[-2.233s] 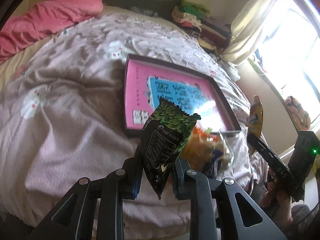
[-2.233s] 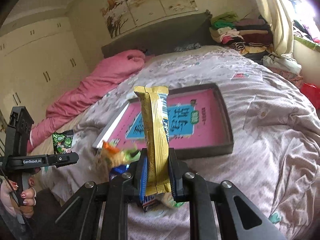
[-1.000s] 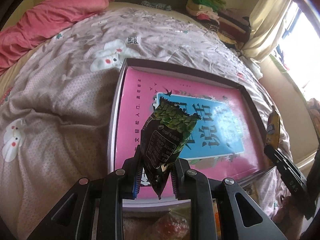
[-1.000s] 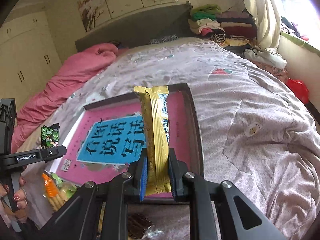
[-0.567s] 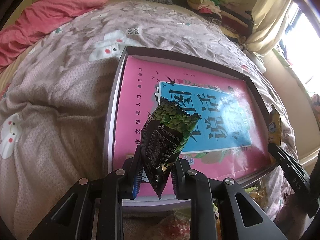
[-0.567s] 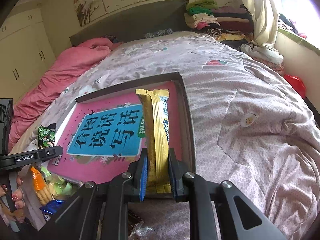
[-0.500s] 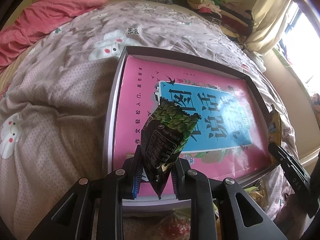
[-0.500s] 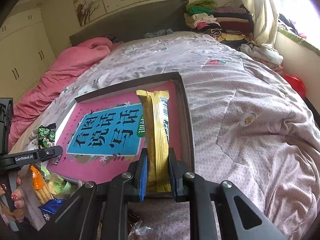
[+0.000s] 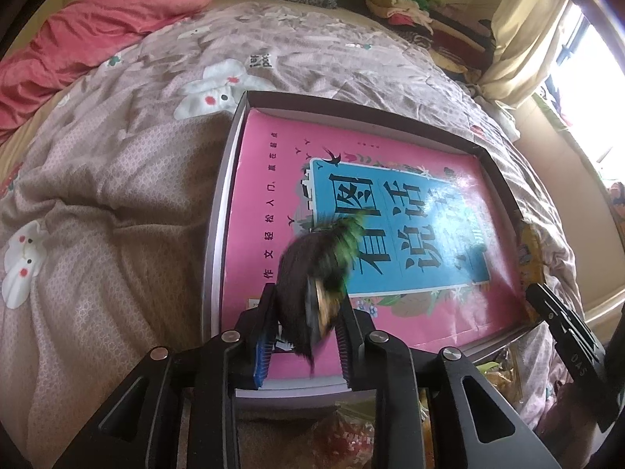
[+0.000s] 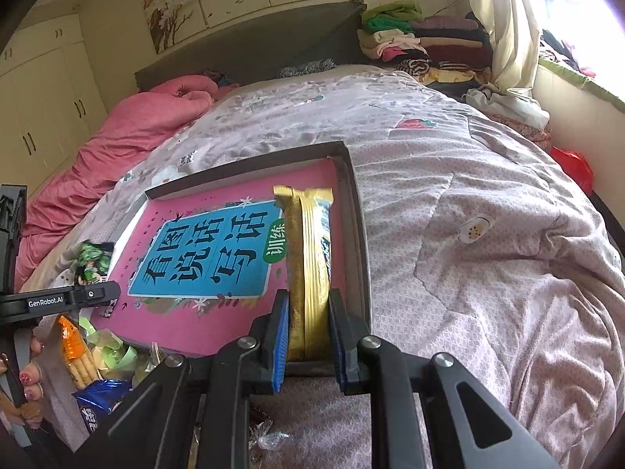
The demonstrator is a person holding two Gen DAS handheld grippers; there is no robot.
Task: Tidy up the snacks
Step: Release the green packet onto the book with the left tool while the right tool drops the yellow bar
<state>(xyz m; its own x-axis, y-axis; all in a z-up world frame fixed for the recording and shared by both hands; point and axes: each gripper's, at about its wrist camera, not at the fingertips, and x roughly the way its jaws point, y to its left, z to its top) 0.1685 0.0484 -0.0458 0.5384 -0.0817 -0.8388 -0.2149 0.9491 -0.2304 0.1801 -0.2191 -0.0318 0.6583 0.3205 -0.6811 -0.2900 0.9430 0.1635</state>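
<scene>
The green-and-black snack packet (image 9: pixel 316 273) shows blurred between the left gripper (image 9: pixel 304 336) fingers, which have just been opening — its pads no longer press it — over the pink tray (image 9: pixel 390 324) on the bed (image 9: pixel 109 203). The right gripper (image 10: pixel 308 336) fingers clamp an upright gold snack bar (image 10: pixel 308 258) at the tray's right edge.

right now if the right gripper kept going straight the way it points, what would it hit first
Most likely the pink book lying in the dark tray, near its right wall. The right gripper points down over that corner, shut on the gold snack bar, so the bar's tip would probably touch first. Depth is uncertain.
</scene>
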